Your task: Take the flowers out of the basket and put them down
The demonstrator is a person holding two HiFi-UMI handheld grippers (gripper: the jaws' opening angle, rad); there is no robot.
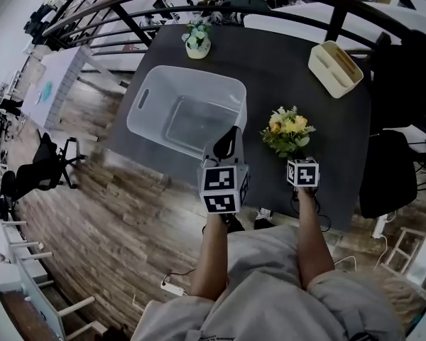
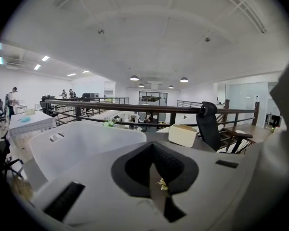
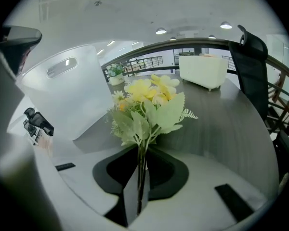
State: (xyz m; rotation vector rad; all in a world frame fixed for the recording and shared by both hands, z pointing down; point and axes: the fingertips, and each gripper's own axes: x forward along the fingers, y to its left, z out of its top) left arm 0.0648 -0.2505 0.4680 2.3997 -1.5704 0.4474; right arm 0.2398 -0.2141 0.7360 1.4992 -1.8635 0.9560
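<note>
A bunch of yellow flowers (image 1: 287, 130) with pale green leaves stands upright over the dark table (image 1: 270, 55), just right of the white plastic basket (image 1: 149, 94). My right gripper (image 1: 296, 153) is shut on its stems from the near side. In the right gripper view the thin stems run down between the closed jaws of the right gripper (image 3: 141, 177), with the blooms (image 3: 149, 102) above them. My left gripper (image 1: 231, 139) hovers at the basket's near right corner. Its jaws are together (image 2: 153, 165), with only a tiny leaf scrap (image 2: 161, 184) caught there. The basket (image 2: 82, 143) looks empty.
A small white pot of flowers (image 1: 197, 41) stands at the table's far edge, and a cream caddy (image 1: 335, 68) at the far right. A railing runs behind the table. Black office chairs (image 1: 394, 169) stand to the right. The table's near edge is just in front of my legs.
</note>
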